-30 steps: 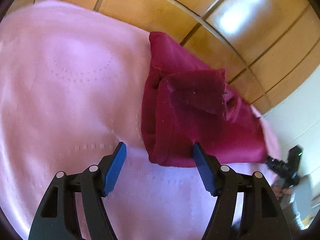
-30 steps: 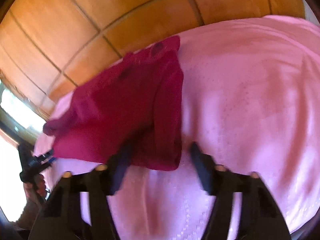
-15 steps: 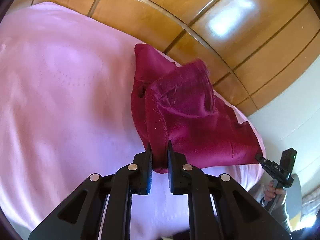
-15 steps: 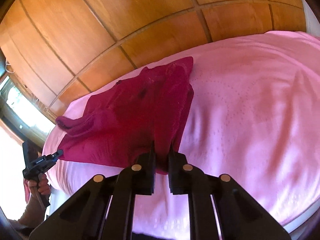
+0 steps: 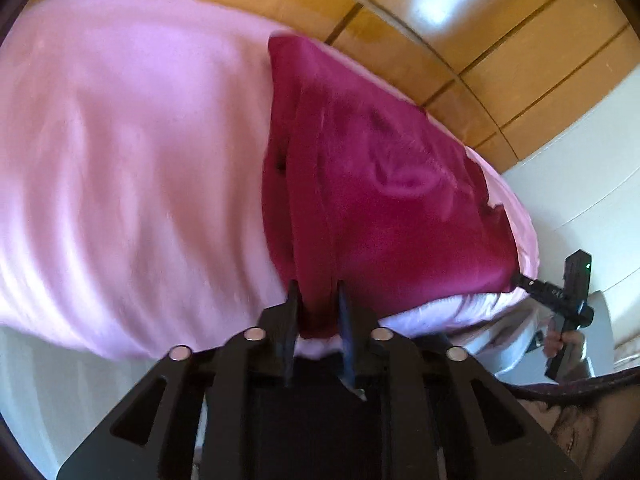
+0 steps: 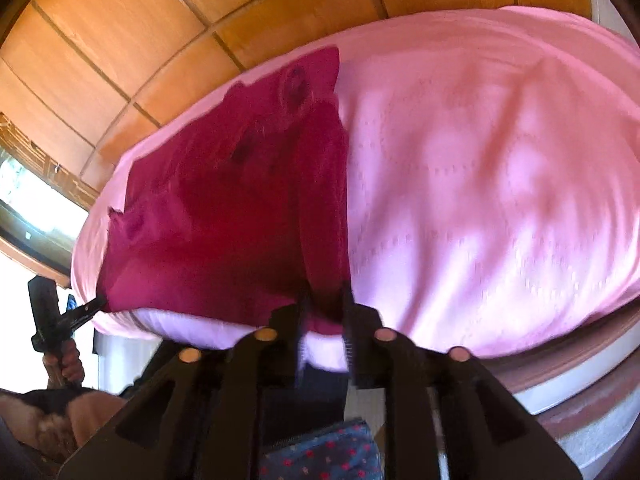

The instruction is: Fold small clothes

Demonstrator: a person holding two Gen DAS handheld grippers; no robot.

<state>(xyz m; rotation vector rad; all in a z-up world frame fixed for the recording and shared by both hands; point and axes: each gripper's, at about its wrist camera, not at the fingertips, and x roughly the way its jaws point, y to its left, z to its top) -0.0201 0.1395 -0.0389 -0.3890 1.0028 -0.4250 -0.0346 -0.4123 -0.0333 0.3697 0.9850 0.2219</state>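
Note:
A dark red garment (image 5: 372, 184) lies stretched across a pink bedsheet (image 5: 132, 168). My left gripper (image 5: 318, 312) is shut on its near left corner at the bed's front edge. In the right wrist view the same garment (image 6: 224, 216) spreads to the left, and my right gripper (image 6: 324, 312) is shut on its near right corner. Each gripper shows small in the other's view, the right one (image 5: 560, 296) and the left one (image 6: 64, 316), each at a garment corner. The frames are motion-blurred.
A wooden panelled wall (image 5: 420, 24) runs behind the bed. A white wall (image 5: 580, 184) stands on the right of the left wrist view. A window (image 6: 28, 208) is at the left of the right wrist view. A dark patterned cloth (image 6: 320, 456) lies below the right gripper.
Both grippers closed on the garment's near corners and have pulled back toward the bed's front edge. The garment has been drawn flatter and wider, with its folded-over flap gone.

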